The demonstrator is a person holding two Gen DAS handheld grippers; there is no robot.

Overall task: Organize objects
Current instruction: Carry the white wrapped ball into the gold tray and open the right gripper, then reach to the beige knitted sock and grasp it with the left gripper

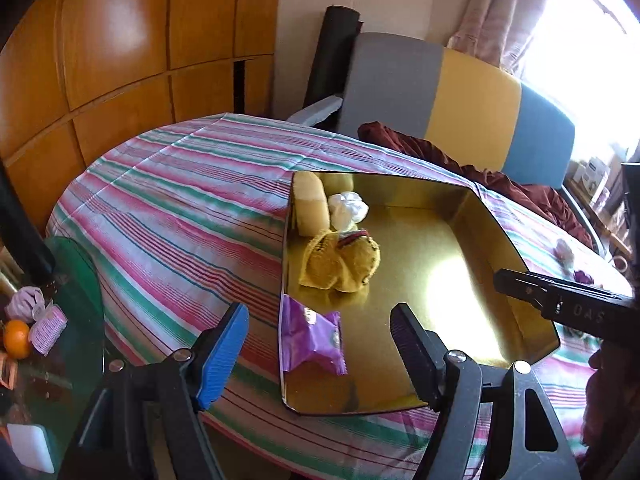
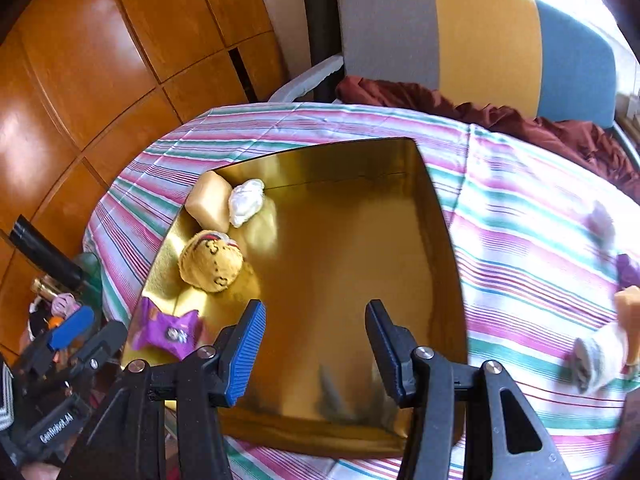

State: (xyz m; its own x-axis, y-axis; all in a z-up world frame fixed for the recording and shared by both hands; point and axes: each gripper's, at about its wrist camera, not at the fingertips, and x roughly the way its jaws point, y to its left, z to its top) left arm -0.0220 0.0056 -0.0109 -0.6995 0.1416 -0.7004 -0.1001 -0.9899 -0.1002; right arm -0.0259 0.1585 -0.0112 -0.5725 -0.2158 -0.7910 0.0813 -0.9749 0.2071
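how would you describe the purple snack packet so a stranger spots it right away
Find the gold tray on the striped tablecloth. The purple packet lies in its near-left corner, the only shiny purple wrapper; its neighbours are yellow, cream and white.

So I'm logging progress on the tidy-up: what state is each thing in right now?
Gold tray: on the striped cloth, partly filled.
Purple packet: in the tray.
Yellow knit pouch: in the tray.
White wad: in the tray.
Left gripper: open, empty.
Right gripper: open, empty.

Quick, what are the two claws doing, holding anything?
Left claw: open, holding nothing.
Right claw: open, holding nothing.
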